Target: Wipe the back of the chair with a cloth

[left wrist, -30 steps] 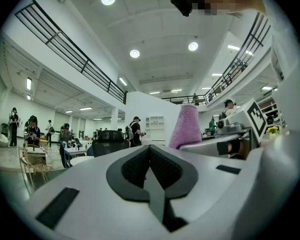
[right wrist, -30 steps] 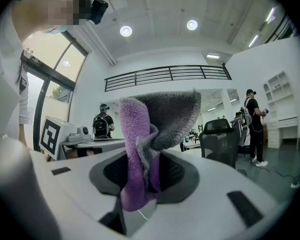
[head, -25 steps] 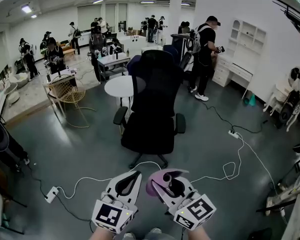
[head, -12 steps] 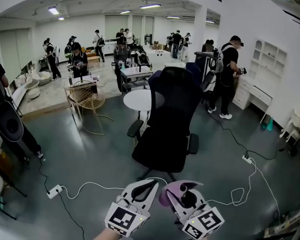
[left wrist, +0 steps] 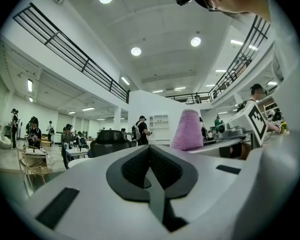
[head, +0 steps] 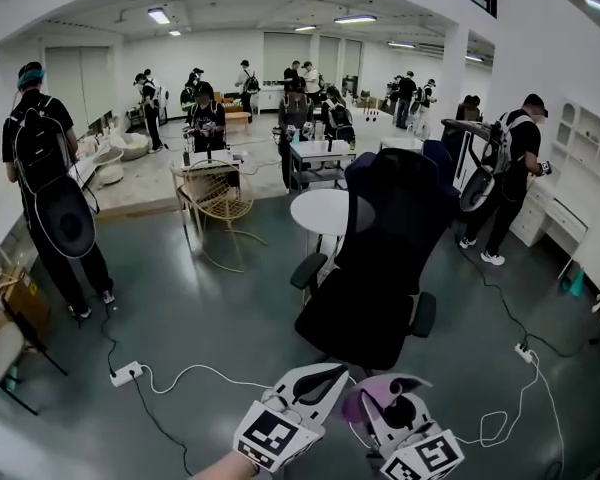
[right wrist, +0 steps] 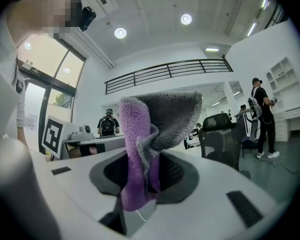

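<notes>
Fuzzy purple-and-grey cloth (right wrist: 139, 144) standing upright, clenched in right gripper (head: 392, 408), left gripper (head: 325, 376) closed, empty, black high-backed swivel chair (head: 390, 233) ahead.

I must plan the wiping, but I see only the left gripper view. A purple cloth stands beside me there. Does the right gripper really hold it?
Observer: Yes. In the right gripper view the right gripper is shut on the cloth, which stands up folded, purple on one face and grey on the other.
Operator: Thank you. Is anything on the floor before the chair?
Observer: In the head view a white cable lies on the floor, running from a power strip toward the base of the chair.
</notes>
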The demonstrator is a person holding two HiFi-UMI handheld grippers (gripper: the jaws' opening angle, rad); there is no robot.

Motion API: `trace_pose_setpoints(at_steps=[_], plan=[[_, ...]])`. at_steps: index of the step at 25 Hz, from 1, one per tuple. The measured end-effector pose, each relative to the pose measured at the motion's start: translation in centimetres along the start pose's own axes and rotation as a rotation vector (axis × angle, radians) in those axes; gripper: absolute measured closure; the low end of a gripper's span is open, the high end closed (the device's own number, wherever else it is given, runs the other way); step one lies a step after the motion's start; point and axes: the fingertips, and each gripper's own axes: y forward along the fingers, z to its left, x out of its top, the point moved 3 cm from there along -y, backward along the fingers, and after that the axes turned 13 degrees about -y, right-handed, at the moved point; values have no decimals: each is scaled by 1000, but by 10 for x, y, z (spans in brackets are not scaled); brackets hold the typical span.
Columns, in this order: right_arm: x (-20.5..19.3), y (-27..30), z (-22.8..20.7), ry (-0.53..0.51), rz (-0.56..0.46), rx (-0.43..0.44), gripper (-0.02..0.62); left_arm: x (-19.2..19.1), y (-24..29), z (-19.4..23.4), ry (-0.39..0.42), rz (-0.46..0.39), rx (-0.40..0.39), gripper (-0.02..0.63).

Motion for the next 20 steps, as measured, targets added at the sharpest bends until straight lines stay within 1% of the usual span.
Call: trace_pose_setpoints(at_steps=[3,5,10,13,15,18,20], plan=[[-3,21,-15,0,9,-21,468,2,18,21,-12,6,-18,594],[-1,39,-25,-5,12,-39,468,5,31,39,-7,9,-38,594],[9,92,-56,-10,-11,-122,468,18,66,92,5,18,-98,594],[13,125,-71,-12,-8,-163,468,29,85,123,4,23,-135,594],[14,147,-77,-12,-7,-184,468,35,95,143,-1,23,-158,594],[12,174,-80,-12,-4,-207,468,35,103,171,16,19,-192,594],[10,187,-82,-12,5,-221,468,36,108,185,14,31,-196,594]])
